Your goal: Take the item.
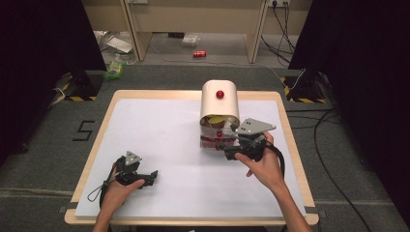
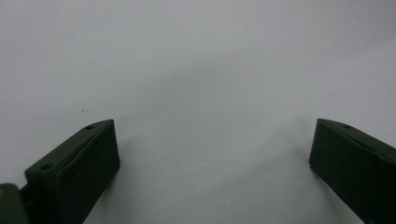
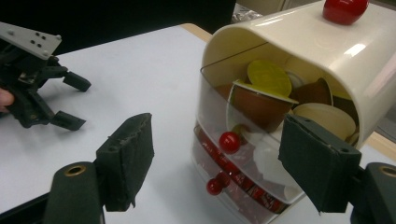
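At the 1 o'clock area of the counter (image 1: 159,145), a cream dispenser box (image 1: 220,99) with a rounded top stood upright, a red knob (image 1: 220,94) on its top. Its clear front compartment (image 3: 219,121) held coffee capsules (image 3: 259,100), brown cups with pale and yellow-green lids, piled loosely. Below that compartment, a clear drawer (image 3: 243,186) held red packets. Two smaller red knobs (image 3: 229,142) were fixed on the clear front, one above the other.

The right tongs (image 1: 225,145) were positioned at the front of the box, at its 6 o'clock side, pointing toward the clear front. In the right gripper view the right tongs (image 3: 219,163) stood partly spread, with the small red knobs framed between the pads; the pads pressed on nothing.

The left tongs (image 1: 147,178) rested low at the 7 o'clock area of the counter, well apart from the box. The left tongs (image 2: 212,154) were spread wide, with bare white counter surface between them.
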Action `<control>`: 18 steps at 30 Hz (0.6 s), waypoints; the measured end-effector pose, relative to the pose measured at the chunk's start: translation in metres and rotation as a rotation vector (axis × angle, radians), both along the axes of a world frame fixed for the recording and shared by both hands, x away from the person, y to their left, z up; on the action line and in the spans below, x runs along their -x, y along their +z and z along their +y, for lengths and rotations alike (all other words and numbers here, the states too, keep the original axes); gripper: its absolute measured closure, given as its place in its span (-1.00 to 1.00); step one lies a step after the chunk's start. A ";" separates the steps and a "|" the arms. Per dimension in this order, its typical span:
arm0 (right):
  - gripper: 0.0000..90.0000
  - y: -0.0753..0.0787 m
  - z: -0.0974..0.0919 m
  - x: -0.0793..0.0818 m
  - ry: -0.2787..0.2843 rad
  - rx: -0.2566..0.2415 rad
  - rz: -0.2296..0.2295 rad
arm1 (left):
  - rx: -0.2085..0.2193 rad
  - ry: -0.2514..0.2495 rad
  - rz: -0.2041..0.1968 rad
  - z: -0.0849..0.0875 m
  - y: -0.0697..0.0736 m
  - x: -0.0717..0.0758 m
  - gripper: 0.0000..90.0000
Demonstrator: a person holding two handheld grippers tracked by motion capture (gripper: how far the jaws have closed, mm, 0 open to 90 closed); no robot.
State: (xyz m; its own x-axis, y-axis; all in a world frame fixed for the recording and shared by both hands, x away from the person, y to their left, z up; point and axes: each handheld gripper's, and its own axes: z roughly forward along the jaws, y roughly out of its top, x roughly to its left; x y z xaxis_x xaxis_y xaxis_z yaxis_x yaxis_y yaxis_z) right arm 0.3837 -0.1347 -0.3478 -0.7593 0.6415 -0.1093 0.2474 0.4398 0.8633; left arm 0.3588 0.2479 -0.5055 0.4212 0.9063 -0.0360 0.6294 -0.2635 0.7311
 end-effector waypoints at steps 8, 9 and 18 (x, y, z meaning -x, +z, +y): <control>-0.36 -0.004 0.014 -0.021 -0.001 0.044 0.001 | -0.005 -0.002 0.000 0.000 0.000 0.000 -0.98; -0.36 -0.005 0.015 -0.024 -0.006 0.057 0.001 | -0.005 -0.002 0.000 0.000 0.000 0.000 -0.98; -0.27 -0.012 0.023 -0.037 0.007 0.099 0.039 | -0.005 -0.002 0.001 0.000 0.000 0.000 -0.98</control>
State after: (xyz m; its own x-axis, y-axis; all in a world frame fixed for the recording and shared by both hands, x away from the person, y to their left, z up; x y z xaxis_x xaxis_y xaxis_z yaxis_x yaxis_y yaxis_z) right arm 0.4211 -0.1112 -0.3596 -0.7684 0.6240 -0.1423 0.2765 0.5241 0.8055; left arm 0.3589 0.2483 -0.5052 0.4230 0.9056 -0.0322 0.6294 -0.2680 0.7294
